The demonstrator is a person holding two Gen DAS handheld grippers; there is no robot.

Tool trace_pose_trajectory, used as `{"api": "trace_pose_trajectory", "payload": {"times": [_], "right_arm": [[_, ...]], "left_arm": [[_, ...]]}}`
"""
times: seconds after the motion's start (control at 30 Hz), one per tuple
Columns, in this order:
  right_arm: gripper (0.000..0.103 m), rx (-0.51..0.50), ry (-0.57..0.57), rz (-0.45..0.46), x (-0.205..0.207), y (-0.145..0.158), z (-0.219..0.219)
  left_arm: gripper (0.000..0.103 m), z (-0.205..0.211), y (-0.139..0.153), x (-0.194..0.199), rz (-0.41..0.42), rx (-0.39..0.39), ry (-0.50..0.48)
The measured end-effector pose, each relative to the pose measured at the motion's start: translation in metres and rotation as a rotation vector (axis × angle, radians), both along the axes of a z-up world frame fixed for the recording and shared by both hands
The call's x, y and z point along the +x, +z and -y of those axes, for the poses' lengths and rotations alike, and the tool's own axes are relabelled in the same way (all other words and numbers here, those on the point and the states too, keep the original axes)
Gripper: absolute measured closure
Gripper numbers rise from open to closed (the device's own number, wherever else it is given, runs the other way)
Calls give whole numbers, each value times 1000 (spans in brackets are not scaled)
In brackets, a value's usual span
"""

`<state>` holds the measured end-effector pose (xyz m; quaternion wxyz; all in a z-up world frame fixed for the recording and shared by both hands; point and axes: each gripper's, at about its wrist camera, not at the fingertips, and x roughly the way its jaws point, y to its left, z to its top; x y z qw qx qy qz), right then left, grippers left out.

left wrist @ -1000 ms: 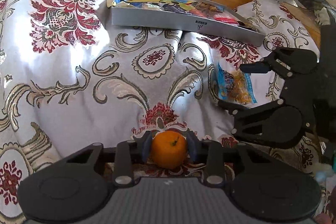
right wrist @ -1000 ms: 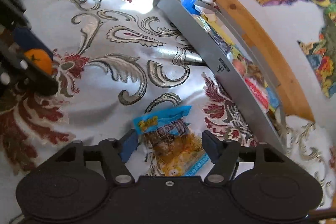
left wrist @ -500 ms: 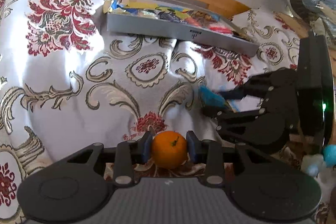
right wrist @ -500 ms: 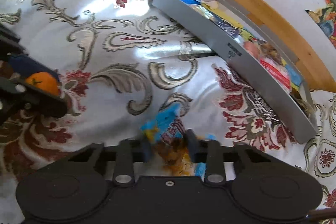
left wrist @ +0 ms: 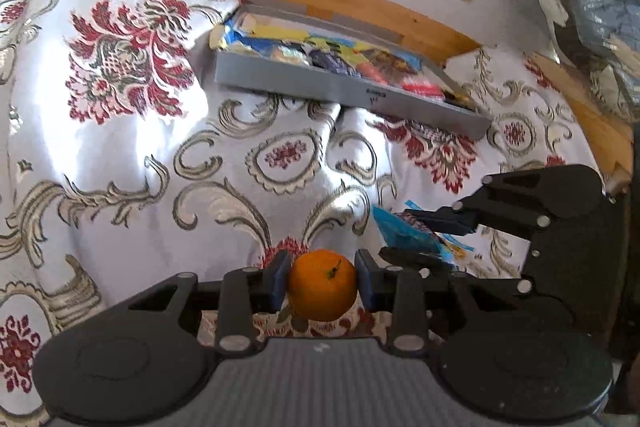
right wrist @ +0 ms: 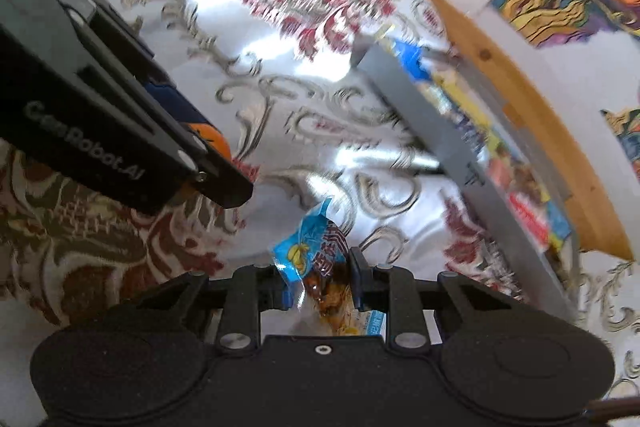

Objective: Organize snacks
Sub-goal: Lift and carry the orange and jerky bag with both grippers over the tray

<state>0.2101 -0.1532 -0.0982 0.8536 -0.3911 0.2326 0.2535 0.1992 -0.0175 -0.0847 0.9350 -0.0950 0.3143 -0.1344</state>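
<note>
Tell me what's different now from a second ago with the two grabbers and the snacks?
The right gripper closed on the blue snack packet, which had been lying flat on the bedspread, and lifted it so it now stands up crumpled. Both grippers moved closer together. The left gripper stays shut on the orange, and the grey tray of snacks hasn't changed.

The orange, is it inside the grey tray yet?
No, the orange is clamped between the left gripper's fingers, over the cloth and well short of the grey tray full of snack packets.
</note>
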Motion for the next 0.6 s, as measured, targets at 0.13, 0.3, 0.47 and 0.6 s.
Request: {"api": "trace_pose_trajectory", "payload": {"times": [0.13,0.3,0.47,0.6], "right_arm": [[76,57,-14,41,-4,16,5],[76,121,-20,89,-6,30,9],[76,187,-33,142,0,40,13],[76,244,-48,182,10,48,17]], "left_arm": [[65,-4,10,-1,33,-7,24],[65,-5,22,-1,85,-2,40],[65,-4,36,6,109,14,62],[65,-2,48,17,130,36,88]]}}
